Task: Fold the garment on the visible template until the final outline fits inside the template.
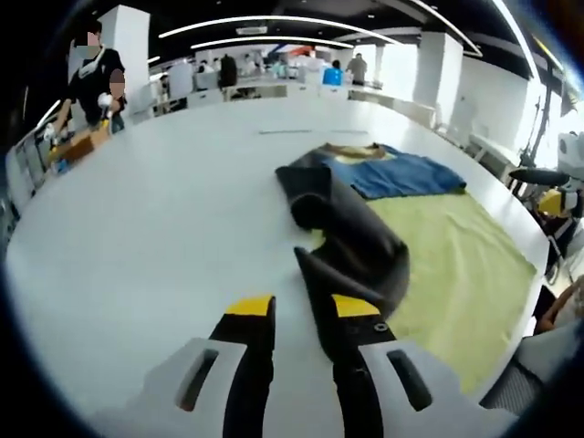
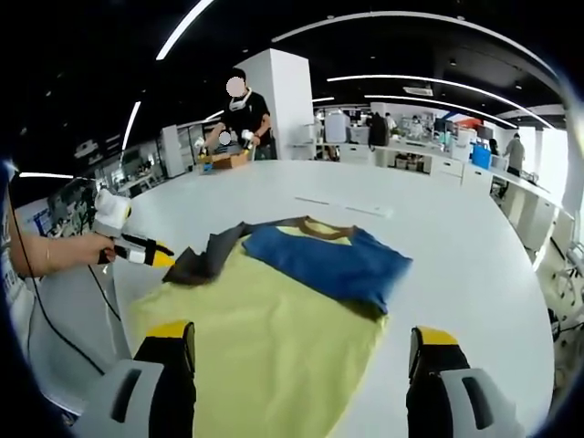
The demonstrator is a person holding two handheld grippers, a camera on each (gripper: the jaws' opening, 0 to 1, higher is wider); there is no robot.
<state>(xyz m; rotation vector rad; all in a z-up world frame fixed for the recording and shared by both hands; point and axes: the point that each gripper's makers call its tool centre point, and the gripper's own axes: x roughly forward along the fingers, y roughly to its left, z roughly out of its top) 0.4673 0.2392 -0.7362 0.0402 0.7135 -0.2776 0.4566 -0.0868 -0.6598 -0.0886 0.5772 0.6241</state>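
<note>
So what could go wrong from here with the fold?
1. The left gripper pinches only an edge of the dark flap; it may slip out mid-fold.
2. That flap is bunched, so it may land creased over the blue part.
3. It may end up outside the yellow template.

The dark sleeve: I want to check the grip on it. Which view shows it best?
The left gripper view: the dark sleeve runs up from the left gripper, which pinches its end. The right gripper view shows it small, at the yellow template's corner.
</note>
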